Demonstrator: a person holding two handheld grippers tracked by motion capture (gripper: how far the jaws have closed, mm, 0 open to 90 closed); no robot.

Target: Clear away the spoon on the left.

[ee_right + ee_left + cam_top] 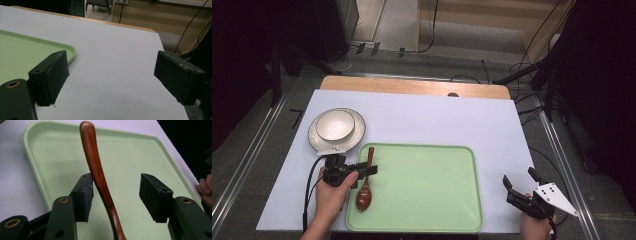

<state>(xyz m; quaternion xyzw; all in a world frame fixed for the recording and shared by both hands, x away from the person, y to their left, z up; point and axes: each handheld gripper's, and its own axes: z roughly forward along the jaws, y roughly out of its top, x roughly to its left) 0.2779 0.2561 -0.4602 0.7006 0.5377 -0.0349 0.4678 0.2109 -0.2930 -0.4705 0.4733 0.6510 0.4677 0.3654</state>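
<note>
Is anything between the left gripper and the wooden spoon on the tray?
No. The spoon lies on the green tray with its handle between the left gripper's open jaws; one pad sits beside the handle, the other stands apart.

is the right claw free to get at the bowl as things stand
Probably not easily: the right claw sits off the tray's right edge, the bowl is far left, and the left claw lies in between.

Grey floor (247, 150), trailing cables (532, 95), pale wooden furniture (492, 15) beyond the table.
</note>
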